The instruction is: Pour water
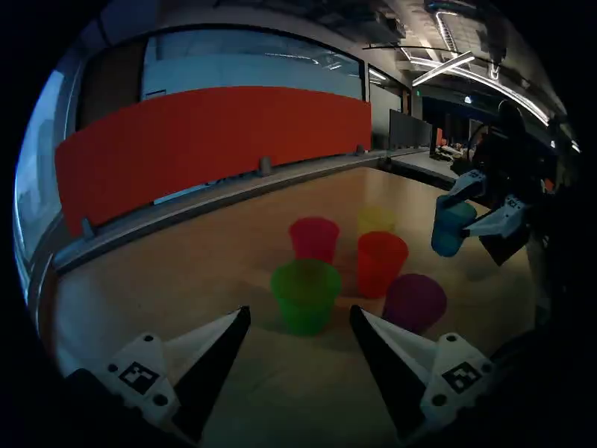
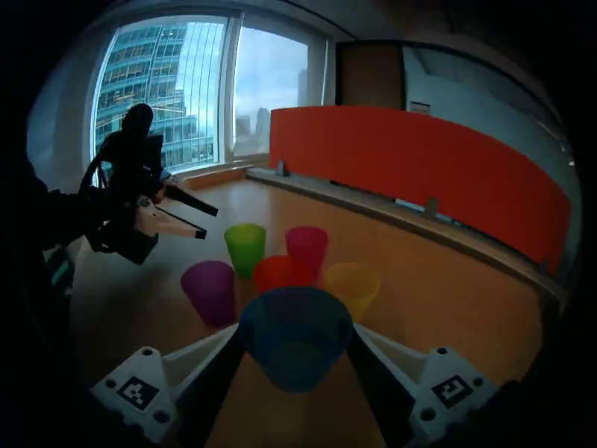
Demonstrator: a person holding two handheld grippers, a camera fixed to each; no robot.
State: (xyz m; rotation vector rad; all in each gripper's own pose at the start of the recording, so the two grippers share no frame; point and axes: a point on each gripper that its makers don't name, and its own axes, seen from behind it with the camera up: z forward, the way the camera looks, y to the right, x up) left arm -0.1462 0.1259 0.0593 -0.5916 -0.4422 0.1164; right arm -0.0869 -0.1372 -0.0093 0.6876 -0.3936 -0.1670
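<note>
Right gripper view: right gripper point(image 2: 295, 328) is clamped on the blue cup point(image 2: 295, 347), mouth facing the camera, contents unreadable. Left gripper view sees that cup side-on, right of the cluster. Left gripper point(image 1: 298, 310) has its fingers apart, holding nothing. Green cup point(image 1: 304, 295), pink cup point(image 1: 314, 237), orange cup point(image 1: 380, 261), purple cup point(image 1: 414, 300) and yellow cup point(image 1: 375, 219) are bunched mid-table point(image 1: 186, 261), fill unclear. Bare surface runs to the far edge by the red partition point(image 1: 209, 142).

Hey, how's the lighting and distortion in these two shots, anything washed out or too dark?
Left gripper view: dim overall, ceiling light strips glaring, the red partition bowed by the fisheye. Right gripper view: bright windows backlight the left gripper, its body almost a silhouette; the blue cup in the jaws looks slightly soft.
</note>
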